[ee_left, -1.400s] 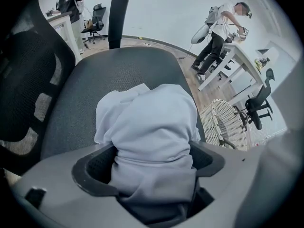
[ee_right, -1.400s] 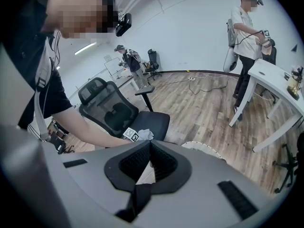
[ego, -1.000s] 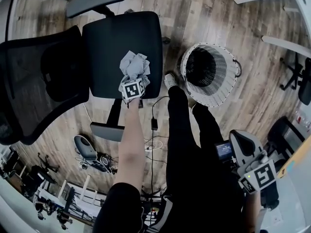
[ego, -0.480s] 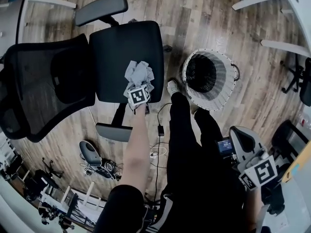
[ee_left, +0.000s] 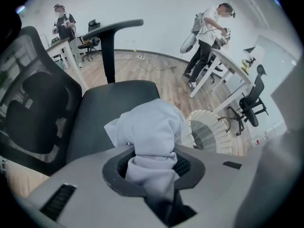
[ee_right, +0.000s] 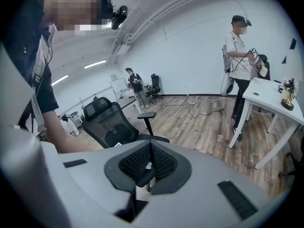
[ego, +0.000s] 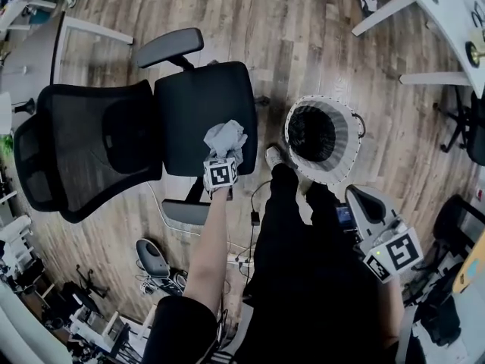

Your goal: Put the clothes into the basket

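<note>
1. Since our left gripper (ee_left: 154, 163) has its jaws clamped on the crumpled pale grey cloth (ee_left: 149, 127), we'd call this the carry step. It's probably clear of the black office chair seat (ego: 201, 101), but that's hard to judge from above.
2. Next: swing it over the white woven basket (ego: 342, 156) on the floor, then let go.
3. The cloth's long axis runs along the jaws, with the bulk bunched past the tips.
4. Right gripper (ee_right: 149, 163): jaws together, nothing in them.

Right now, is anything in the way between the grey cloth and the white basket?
Nothing visible blocks it. The left gripper holds the grey cloth above the chair seat. The basket stands open on the floor to its right. Only the person's shoe lies between them, low on the floor.
</note>
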Tool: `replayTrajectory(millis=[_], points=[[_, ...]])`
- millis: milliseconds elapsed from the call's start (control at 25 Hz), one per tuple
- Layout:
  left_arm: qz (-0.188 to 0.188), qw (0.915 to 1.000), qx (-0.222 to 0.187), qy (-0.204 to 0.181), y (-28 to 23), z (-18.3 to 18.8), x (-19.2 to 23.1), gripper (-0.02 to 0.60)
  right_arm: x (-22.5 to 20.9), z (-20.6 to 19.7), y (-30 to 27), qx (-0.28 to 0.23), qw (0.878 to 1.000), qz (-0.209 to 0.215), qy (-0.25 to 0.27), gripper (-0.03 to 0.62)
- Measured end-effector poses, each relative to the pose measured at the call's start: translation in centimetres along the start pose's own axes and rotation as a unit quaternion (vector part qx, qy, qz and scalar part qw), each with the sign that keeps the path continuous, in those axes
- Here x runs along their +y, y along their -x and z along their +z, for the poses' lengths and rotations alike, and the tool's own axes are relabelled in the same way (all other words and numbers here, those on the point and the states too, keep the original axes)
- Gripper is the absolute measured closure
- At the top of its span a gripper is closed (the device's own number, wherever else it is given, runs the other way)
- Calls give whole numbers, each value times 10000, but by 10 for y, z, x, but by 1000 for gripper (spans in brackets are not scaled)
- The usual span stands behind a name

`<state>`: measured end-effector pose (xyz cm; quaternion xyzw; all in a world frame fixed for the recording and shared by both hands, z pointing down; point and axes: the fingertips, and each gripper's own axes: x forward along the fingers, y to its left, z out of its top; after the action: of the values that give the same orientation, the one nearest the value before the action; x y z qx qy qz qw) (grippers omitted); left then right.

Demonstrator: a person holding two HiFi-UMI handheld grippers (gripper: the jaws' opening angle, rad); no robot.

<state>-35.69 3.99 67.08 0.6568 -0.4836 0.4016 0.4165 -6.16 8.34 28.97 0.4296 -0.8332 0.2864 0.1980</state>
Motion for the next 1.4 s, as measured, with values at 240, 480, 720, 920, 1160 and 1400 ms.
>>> replayTrajectory(millis=[240,480,720,920,1160,1400], points=[[-88,9988,-344,-340,38,31,-18,468,-6,15,18,-417,9989,-195,65,579],[-380,9935,-862,-644,85,63,-52,468,-19,28,42,-798,9953,-536,80,579],[-837,9817,-1311,-1096,129,81,-114,468,-47,20,73,-1010,9917,-801,5,579],[-1196,9658,-1803,-1428,163,94,-175,468,-76,13,101,-1099,9894,-944,-37,579],[-1630,9541,-2138,-1322,191,100,-249,468,-116,4,130,-1167,9896,-834,-51,579],[-1624,9532,-2298,-1109,200,100,-321,468,-160,1,154,-1102,9930,-426,93,579]])
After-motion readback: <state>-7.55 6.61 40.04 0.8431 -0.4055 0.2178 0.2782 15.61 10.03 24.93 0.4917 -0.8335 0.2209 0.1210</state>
